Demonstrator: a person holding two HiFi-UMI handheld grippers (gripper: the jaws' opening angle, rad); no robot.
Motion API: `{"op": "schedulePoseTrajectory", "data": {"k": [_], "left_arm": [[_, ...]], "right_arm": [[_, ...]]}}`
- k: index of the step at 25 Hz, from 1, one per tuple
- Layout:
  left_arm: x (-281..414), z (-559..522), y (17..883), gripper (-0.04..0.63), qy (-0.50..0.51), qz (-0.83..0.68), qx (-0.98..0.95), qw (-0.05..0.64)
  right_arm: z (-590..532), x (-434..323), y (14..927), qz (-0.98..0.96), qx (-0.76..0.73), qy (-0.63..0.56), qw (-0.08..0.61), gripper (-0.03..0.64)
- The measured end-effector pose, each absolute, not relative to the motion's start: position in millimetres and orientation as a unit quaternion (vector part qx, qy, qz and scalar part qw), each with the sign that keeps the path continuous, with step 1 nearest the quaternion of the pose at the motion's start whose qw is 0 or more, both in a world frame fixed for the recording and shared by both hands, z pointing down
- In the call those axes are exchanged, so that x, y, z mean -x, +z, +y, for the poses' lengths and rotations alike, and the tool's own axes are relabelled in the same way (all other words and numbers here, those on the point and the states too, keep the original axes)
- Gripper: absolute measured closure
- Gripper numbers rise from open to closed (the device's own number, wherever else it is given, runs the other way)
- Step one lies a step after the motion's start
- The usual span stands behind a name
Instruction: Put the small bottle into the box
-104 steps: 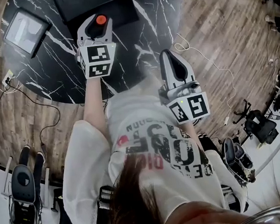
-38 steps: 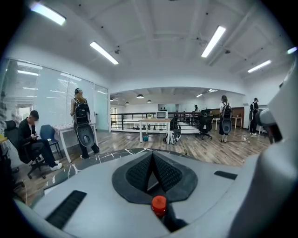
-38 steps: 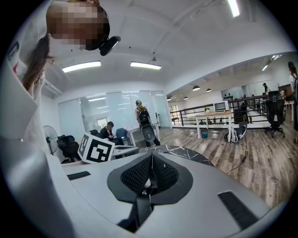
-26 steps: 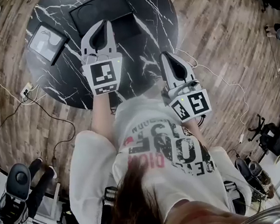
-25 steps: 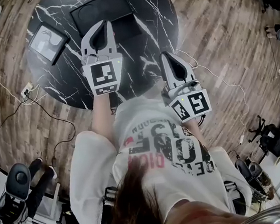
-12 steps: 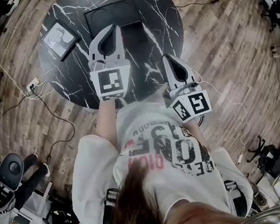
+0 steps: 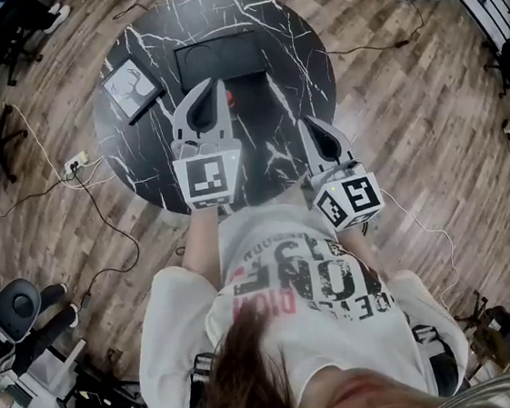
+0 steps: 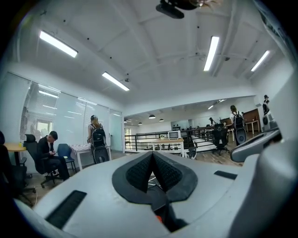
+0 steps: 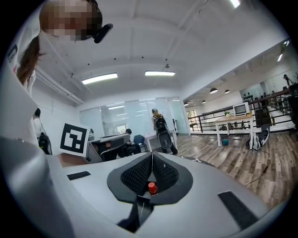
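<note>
Two shut claws (image 7: 211, 84) (image 7: 306, 122), one small bottle (image 7: 230, 99), one box (image 7: 220, 61)

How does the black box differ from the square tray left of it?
The black box is larger, dark all over and square to the person; the square tray is smaller, pale inside a dark rim, and turned askew. The box sits mid-table, the tray near its left edge. Both lie flat on the marble table.

A round black marble table (image 7: 292, 48) stands at twelve o'clock on a wood-plank floor (image 7: 412, 135). A power strip (image 7: 75, 162) lies at nine o'clock, an office chair (image 7: 15, 308) at eight. Long ceiling lights (image 8: 212, 53), glass partitions (image 8: 70, 125) and a black railing (image 8: 139, 138) bound the open office.
</note>
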State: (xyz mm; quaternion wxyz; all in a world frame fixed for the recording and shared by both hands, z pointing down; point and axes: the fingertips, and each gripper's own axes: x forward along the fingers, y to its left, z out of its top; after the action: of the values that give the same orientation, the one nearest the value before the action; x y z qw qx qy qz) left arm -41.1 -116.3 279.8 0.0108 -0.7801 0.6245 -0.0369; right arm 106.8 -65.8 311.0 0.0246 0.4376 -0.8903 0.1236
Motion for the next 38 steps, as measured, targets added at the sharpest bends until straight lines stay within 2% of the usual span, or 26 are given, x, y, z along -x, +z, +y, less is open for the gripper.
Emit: {"op": "schedulePoseTrajectory", "data": {"k": [14, 38], "left_arm": [[21.5, -83.3, 249.2, 0.591, -0.026, 0.637, 0.770, 0.041], [21.6, 20.7, 254.8, 0.591, -0.002, 0.706, 0.708, 0.033]], "right_arm": [[-64.7, -122.3, 298.8, -0.906, -0.405, 0.120, 0.014, 0.615], [-36.4, -128.6, 278.7, -0.939, -0.333, 0.088, -0.011, 0.615]]}}
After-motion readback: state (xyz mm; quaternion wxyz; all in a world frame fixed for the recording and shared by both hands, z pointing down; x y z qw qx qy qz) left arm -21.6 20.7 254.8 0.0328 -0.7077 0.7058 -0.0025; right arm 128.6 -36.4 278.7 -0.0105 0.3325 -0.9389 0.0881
